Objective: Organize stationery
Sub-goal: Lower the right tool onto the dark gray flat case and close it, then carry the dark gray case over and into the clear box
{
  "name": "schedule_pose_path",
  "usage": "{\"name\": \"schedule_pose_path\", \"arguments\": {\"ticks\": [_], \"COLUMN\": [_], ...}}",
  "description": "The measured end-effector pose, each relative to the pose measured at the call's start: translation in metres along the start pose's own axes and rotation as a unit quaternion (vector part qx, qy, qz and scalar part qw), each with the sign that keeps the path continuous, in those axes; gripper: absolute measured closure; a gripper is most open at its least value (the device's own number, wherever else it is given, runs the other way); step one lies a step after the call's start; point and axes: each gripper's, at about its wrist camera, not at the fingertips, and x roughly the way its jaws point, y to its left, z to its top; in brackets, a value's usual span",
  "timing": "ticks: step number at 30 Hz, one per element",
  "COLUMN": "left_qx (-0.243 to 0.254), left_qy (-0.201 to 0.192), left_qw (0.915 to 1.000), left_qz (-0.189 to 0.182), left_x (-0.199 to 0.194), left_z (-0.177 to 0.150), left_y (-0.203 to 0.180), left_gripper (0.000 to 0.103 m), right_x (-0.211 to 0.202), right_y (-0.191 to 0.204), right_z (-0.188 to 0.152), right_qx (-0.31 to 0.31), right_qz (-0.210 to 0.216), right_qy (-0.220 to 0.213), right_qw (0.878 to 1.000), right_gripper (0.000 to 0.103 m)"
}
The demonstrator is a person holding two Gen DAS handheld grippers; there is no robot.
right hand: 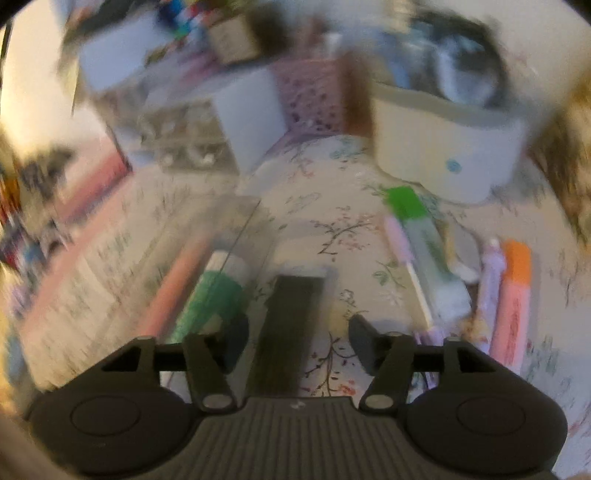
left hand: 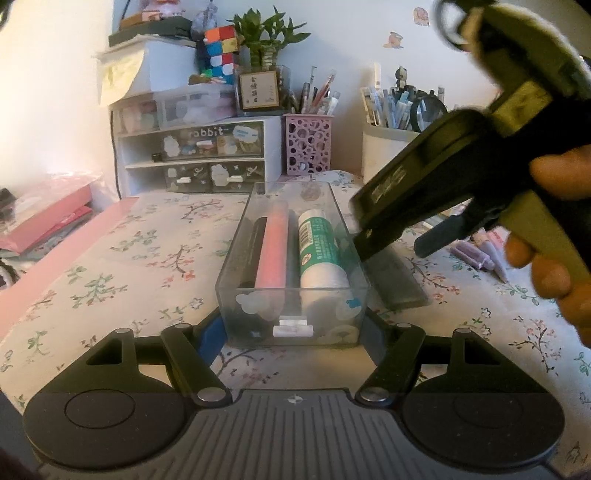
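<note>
Left gripper [left hand: 293,332] pressed on the clear drawer [left hand: 291,273] holding glue stick [left hand: 320,251] and pink marker [left hand: 273,247]; right gripper [right hand: 298,343] spread over black ruler [right hand: 288,332], beside drawer; risked clipping drawer wall, given blurred view.

A clear drawer [left hand: 293,258] holds a pink pen [left hand: 273,247] left of a green-and-white glue stick [left hand: 320,251]; a dark case [left hand: 397,277] lies just right.

Potted plant [left hand: 267,35] and colourful cube stack [left hand: 221,50] atop white drawer unit [left hand: 199,147].
</note>
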Motion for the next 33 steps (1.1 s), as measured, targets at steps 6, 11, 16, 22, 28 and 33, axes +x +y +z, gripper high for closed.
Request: {"name": "schedule_pose_path", "arguments": {"ticks": [6, 11, 16, 22, 28, 33], "left_qx": [-0.001, -0.001, 0.001, 0.004, 0.01, 0.012], "left_qy": [-0.001, -0.001, 0.0, 0.0, 0.001, 0.001], "left_qw": [1.0, 1.0, 1.0, 1.0, 0.9999, 0.9998], "left_qz": [0.002, 0.001, -0.002, -0.007, -0.013, -0.015], "left_x": [0.0, 0.0, 0.001, 0.002, 0.004, 0.004], "left_z": [0.001, 0.0, 0.001, 0.002, 0.003, 0.003], "left_y": [0.0, 0.0, -0.002, -0.008, -0.019, -0.022], "left_gripper": [0.031, 0.031, 0.031, 0.031, 0.031, 0.031], "right_x": [0.003, -0.006, -0.009, -0.022, -0.053, -0.056], "right_y": [0.01, -0.014, -0.025, -0.041, -0.043, -0.02], "right_z": [-0.001, -0.001, -0.004, -0.003, 0.008, 0.02], "right_qx": [-0.041, 0.011, 0.052, 0.1, 0.129, 0.12], "right_qz": [-0.041, -0.009, 0.017, 0.053, 0.112, 0.157], "right_qy": [-0.007, -0.006, -0.016, -0.036, -0.06, -0.055], "right_qw": [0.998, 1.0, 0.998, 0.993, 0.983, 0.979], "right_gripper": [0.07, 0.07, 0.07, 0.07, 0.07, 0.07]}}
